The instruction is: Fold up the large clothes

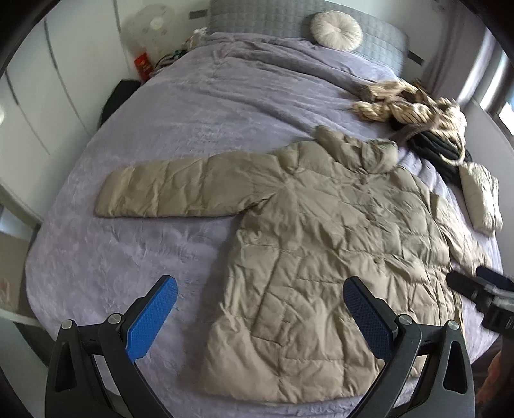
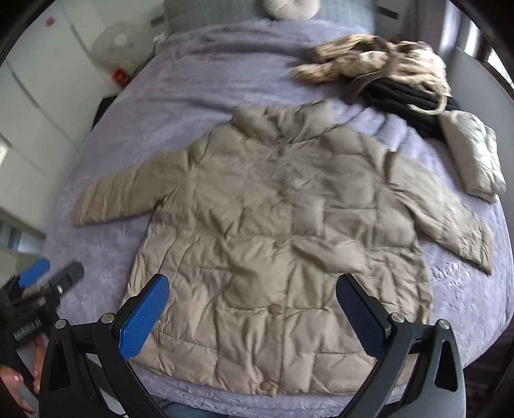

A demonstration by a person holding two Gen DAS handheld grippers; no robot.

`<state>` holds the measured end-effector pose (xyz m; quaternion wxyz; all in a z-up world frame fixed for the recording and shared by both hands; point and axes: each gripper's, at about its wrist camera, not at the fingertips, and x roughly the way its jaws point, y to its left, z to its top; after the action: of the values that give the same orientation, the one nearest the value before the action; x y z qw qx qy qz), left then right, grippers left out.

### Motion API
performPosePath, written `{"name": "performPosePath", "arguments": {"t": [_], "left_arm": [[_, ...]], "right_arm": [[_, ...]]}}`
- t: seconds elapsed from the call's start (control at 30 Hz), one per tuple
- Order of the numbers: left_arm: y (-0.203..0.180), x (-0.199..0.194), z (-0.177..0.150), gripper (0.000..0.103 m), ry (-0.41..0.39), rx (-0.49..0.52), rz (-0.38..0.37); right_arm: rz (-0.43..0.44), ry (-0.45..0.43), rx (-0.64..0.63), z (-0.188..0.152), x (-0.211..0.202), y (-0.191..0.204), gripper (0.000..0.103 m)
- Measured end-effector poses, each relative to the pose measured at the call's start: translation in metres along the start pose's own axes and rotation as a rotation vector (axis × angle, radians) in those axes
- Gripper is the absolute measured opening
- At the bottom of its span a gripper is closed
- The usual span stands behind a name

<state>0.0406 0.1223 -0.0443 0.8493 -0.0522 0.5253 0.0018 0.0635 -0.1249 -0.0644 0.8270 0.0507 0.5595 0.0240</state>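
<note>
The left gripper [image 1: 260, 308] hovers with its jaws spread wide and empty above the lilac bedspread [image 1: 128, 257] and the hem of the beige quilted coat [image 1: 321, 257]. The coat lies flat, front up and buttoned, in the middle of the bed, its sleeves stretched out to both sides. The right gripper [image 2: 252, 308] hangs above the coat's lower part, jaws equally wide, gripping nothing. A heap of other clothes [image 2: 385, 70] sits beyond the right shoulder.

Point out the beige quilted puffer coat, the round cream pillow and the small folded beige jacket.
Beige quilted puffer coat [image 2: 276, 244], right wrist view, chest.
Round cream pillow [image 1: 336, 30], left wrist view, centre.
Small folded beige jacket [image 2: 472, 157], right wrist view, top face.
</note>
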Motion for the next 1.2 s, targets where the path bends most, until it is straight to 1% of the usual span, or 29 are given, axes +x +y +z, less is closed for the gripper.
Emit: {"name": "performPosePath", "arguments": {"t": [0.07, 0.13, 0.3, 0.47, 0.5, 0.57, 0.67, 0.73, 0.8, 0.9, 0.93, 0.97, 1.0, 1.03, 1.07, 1.1, 1.13, 1.17, 1.2], "left_arm": [[0.021, 0.015, 0.005, 0.103, 0.008, -0.038, -0.015], [0.042, 0.03, 0.01, 0.103, 0.009, -0.076, -0.025], [0.104, 0.081, 0.026, 0.103, 0.018, -0.197, -0.054], [0.17, 0.142, 0.047, 0.103, 0.018, -0.363, -0.099], [0.179, 0.151, 0.05, 0.103, 0.02, -0.388, -0.1], [0.205, 0.176, 0.059, 0.103, 0.008, -0.461, -0.126], [0.23, 0.207, 0.069, 0.103, -0.012, -0.511, -0.122], [0.245, 0.23, 0.075, 0.103, 0.001, -0.55, -0.127], [0.26, 0.253, 0.081, 0.103, 0.019, -0.612, -0.148], [0.273, 0.269, 0.091, 0.103, -0.004, -0.669, -0.143], [0.275, 0.271, 0.093, 0.099, -0.015, -0.684, -0.128], [0.278, 0.271, 0.095, 0.092, -0.028, -0.703, -0.106], [0.279, 0.273, 0.097, 0.067, -0.023, -0.714, -0.081], [0.28, 0.275, 0.098, 0.038, -0.013, -0.713, -0.071], [0.283, 0.279, 0.099, 0.023, -0.002, -0.708, -0.079], [0.285, 0.28, 0.102, 0.002, 0.002, -0.706, -0.09], [0.287, 0.279, 0.102, 0.002, 0.003, -0.697, -0.1], [0.287, 0.274, 0.106, 0.002, -0.009, -0.672, -0.105], [0.287, 0.269, 0.108, 0.002, -0.024, -0.65, -0.105]], "right_arm": [[0.009, 0.06, -0.038, 0.002, 0.019, 0.021, 0.103], [0.016, 0.101, -0.054, 0.005, 0.035, 0.038, 0.103], [0.034, 0.162, -0.052, 0.018, 0.076, 0.067, 0.103], [0.042, 0.159, -0.11, 0.041, 0.121, 0.098, 0.103], [0.045, 0.156, -0.114, 0.046, 0.13, 0.104, 0.103], [0.057, 0.154, -0.11, 0.056, 0.147, 0.112, 0.103], [0.076, 0.15, -0.101, 0.068, 0.173, 0.12, 0.103], [0.08, 0.157, -0.096, 0.075, 0.186, 0.124, 0.103], [0.09, 0.161, -0.093, 0.081, 0.195, 0.128, 0.103], [0.101, 0.145, -0.105, 0.091, 0.203, 0.133, 0.103], [0.104, 0.139, -0.108, 0.096, 0.206, 0.135, 0.103], [0.107, 0.135, -0.109, 0.1, 0.21, 0.136, 0.103], [0.111, 0.129, -0.109, 0.103, 0.212, 0.138, 0.102], [0.114, 0.124, -0.107, 0.107, 0.215, 0.139, 0.102], [0.121, 0.116, -0.102, 0.112, 0.218, 0.141, 0.099], [0.131, 0.107, -0.096, 0.116, 0.22, 0.142, 0.094], [0.145, 0.099, -0.09, 0.121, 0.223, 0.143, 0.077], [0.162, 0.097, -0.083, 0.126, 0.227, 0.143, 0.052], [0.179, 0.098, -0.073, 0.127, 0.23, 0.143, 0.039]]}}
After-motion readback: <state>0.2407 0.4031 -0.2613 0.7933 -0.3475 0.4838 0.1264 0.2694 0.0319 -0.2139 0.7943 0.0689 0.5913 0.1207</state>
